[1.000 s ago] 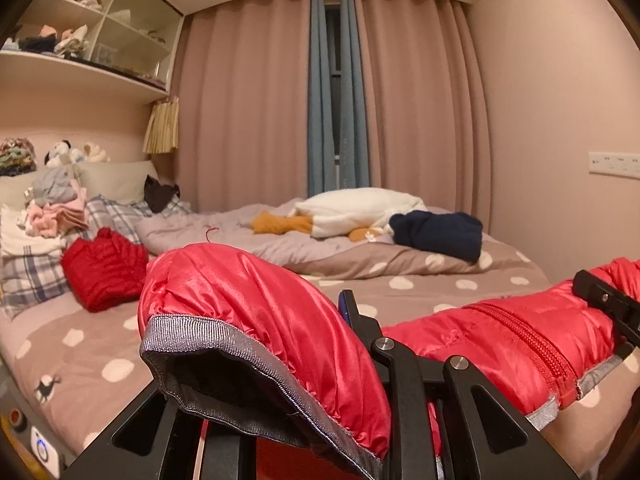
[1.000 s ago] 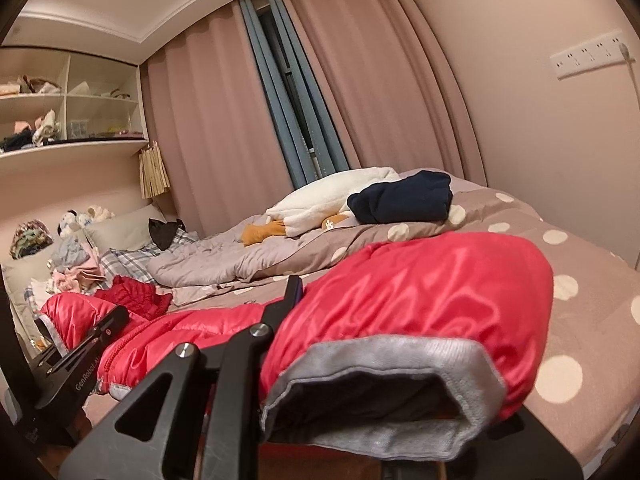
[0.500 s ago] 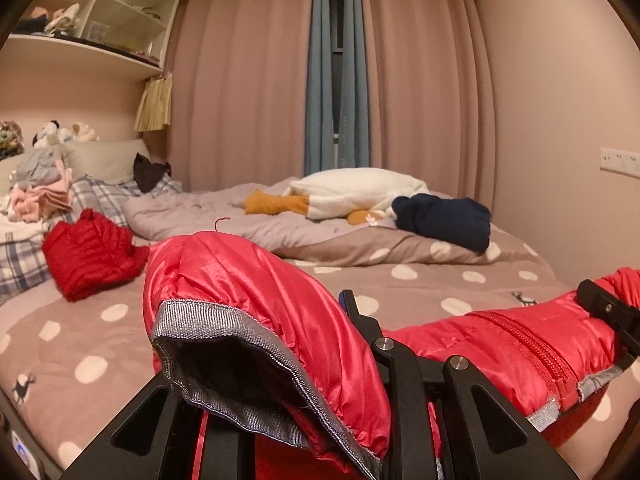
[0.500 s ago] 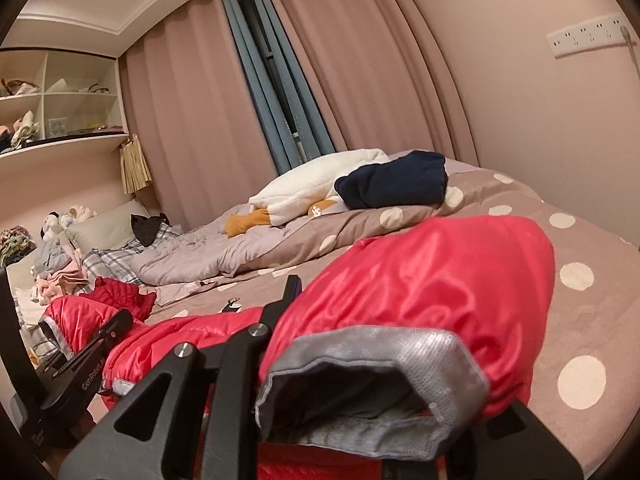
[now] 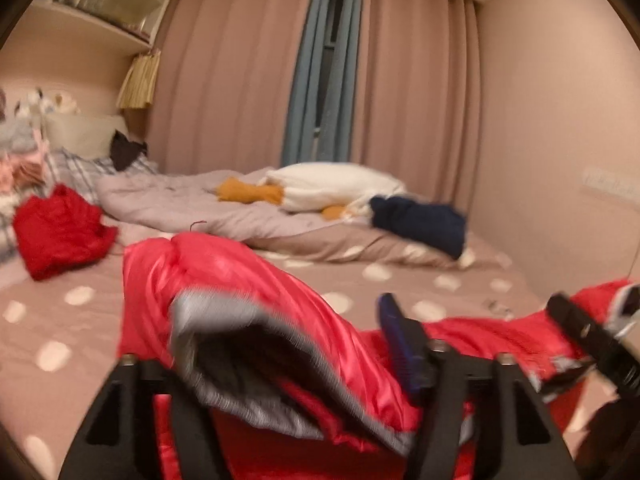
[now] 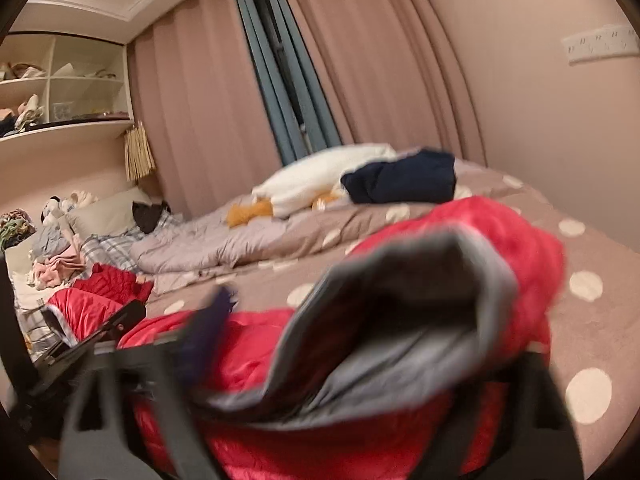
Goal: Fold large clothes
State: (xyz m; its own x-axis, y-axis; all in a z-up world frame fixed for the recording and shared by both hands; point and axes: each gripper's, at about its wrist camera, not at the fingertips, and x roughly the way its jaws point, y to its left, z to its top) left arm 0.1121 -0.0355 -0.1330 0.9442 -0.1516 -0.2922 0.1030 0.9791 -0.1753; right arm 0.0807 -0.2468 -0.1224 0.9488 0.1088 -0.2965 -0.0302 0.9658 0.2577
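Both handheld black two-finger grippers are gripping a glossy red quilted puffer jacket with grey knit cuffs across the near edge of a taupe polka-dot bed. Seen from the left wrist, the left gripper (image 5: 304, 392) is pinching one sleeve end of the red puffer jacket (image 5: 256, 292), fingers closed on the fabric with the grey cuff (image 5: 240, 344) gaping toward the lens; the jacket body is stretching rightward, zipper showing, to the right gripper (image 5: 592, 344) at the frame edge. Beyond, a crumpled red garment (image 5: 60, 232), a white pillow (image 5: 332, 184) and a navy bundle (image 5: 420, 220) are lying on the polka-dot bed (image 5: 60, 320). Seen from the right wrist, badly blurred, the right gripper (image 6: 340, 408) is clamping the opposite sleeve, whose grey cuff (image 6: 400, 320) is filling the foreground, while the left gripper (image 6: 96, 336) is appearing small at far left, holding its red sleeve end. The jacket's long axis appears to be running straight between the two tools, each equally near its own cuff, so any fold likely turns on swinging both sleeves inward together. Only the left view is showing the zipper; only the right view is showing the wall shelves (image 6: 64, 92) clearly.
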